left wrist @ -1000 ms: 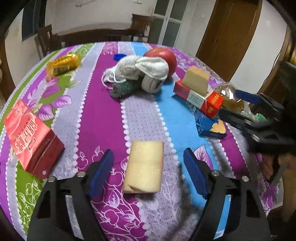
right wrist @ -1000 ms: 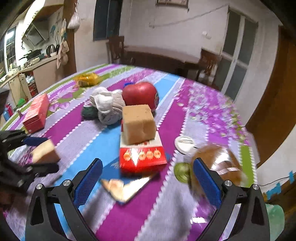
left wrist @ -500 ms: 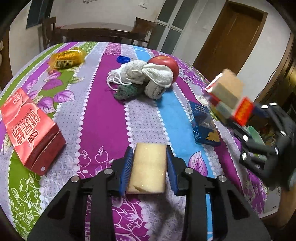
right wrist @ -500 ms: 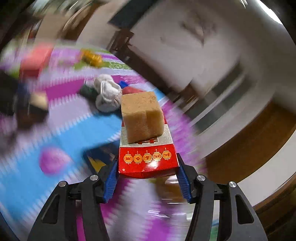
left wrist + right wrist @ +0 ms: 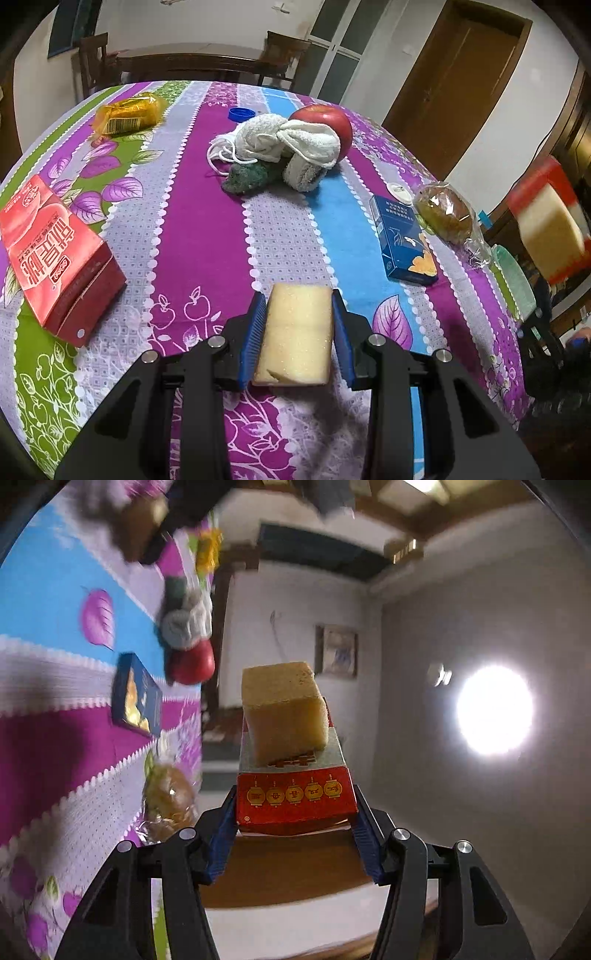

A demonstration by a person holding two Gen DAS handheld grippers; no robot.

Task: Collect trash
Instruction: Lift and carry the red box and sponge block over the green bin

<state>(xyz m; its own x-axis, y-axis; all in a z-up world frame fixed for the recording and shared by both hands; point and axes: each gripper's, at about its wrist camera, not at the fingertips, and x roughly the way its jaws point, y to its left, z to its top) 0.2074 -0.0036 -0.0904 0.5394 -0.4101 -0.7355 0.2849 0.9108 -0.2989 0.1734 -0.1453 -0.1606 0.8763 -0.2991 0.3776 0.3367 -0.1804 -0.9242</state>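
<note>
My left gripper (image 5: pixel 297 326) is shut on a pale yellow sponge block (image 5: pixel 295 334) that lies on the patterned tablecloth (image 5: pixel 199 229) near the front edge. My right gripper (image 5: pixel 293 825) is shut on a red carton (image 5: pixel 295 797) with gold lantern prints, and a tan sponge cube (image 5: pixel 284 710) sits stuck on top of that carton. It is held in the air off the table's right side, rolled sideways and tilted upward. In the left wrist view the red carton (image 5: pixel 532 184) and its sponge cube (image 5: pixel 550 229) show blurred at the far right.
On the table lie a red juice carton (image 5: pixel 51 251), a yellow wrapped packet (image 5: pixel 127 112), a blue bottle cap (image 5: pixel 240 113), a white cloth bundle (image 5: pixel 284 144) over a green scrubber (image 5: pixel 247 177), a red apple (image 5: pixel 328 123), a blue box (image 5: pixel 404 240) and a wrapped bun (image 5: pixel 445 214). Chairs stand behind.
My left gripper closed on the pale sponge block and stayed put. My right gripper closed on the red carton, lifted it off the table to the right and rolled sideways.
</note>
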